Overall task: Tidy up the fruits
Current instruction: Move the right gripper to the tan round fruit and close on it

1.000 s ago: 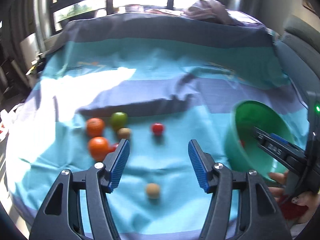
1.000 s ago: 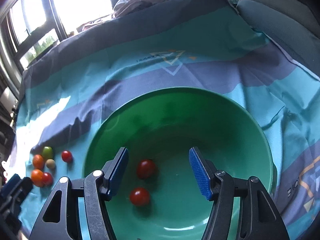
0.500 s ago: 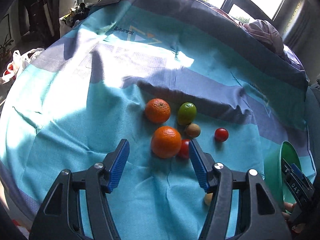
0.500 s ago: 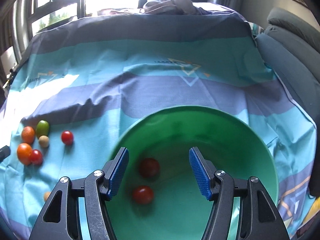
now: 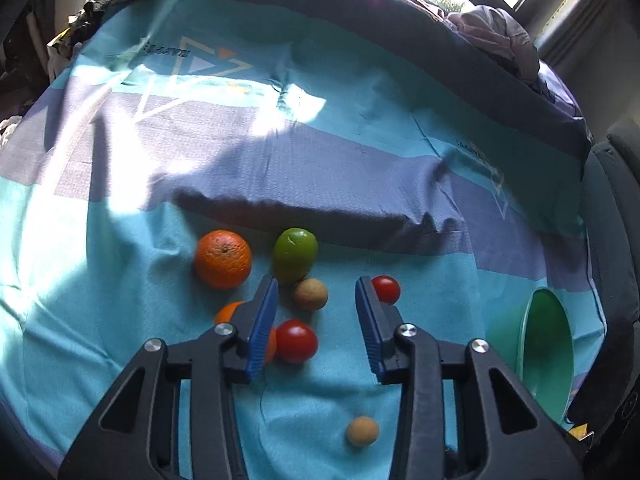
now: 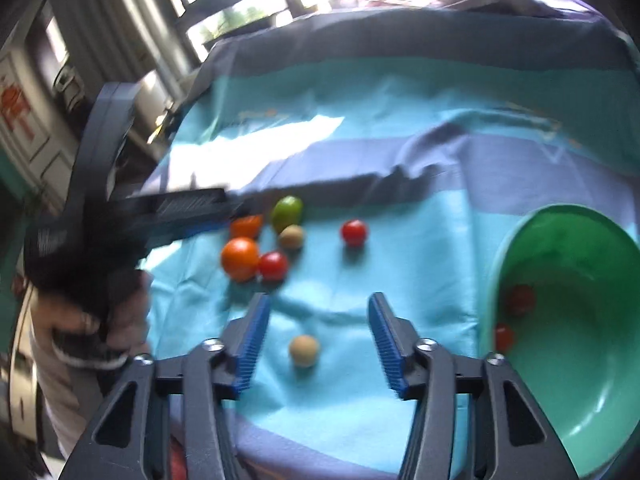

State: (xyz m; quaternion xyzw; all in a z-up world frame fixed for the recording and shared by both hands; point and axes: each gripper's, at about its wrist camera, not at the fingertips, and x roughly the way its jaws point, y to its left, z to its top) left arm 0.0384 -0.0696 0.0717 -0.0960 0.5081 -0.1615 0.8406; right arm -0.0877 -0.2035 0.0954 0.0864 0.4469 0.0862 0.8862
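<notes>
In the left wrist view my left gripper [image 5: 316,284] hovers over a fruit cluster with its jaws closing. A small brown fruit [image 5: 311,294] and a red tomato [image 5: 297,341] lie between the fingers, untouched. Around them are an orange [image 5: 223,259], a lime [image 5: 295,254], a half-hidden second orange [image 5: 228,312] and another tomato [image 5: 385,289]. My right gripper [image 6: 318,300] is also closing, with a tan ball-like fruit [image 6: 304,350] lying free between its fingers. The green bowl [image 6: 580,264] at the right holds two tomatoes [image 6: 520,300].
Everything lies on a teal and purple striped cloth [image 5: 400,184] over a table. The left gripper's body [image 6: 180,208] and the hand [image 6: 100,320] holding it reach in from the left of the right wrist view. Crumpled clothing [image 5: 496,36] lies at the far edge, before windows.
The left gripper came in closer over the fruit cluster and its jaws narrowed. The right gripper swung left off the bowl to above the tan fruit, and its jaws narrowed too.
</notes>
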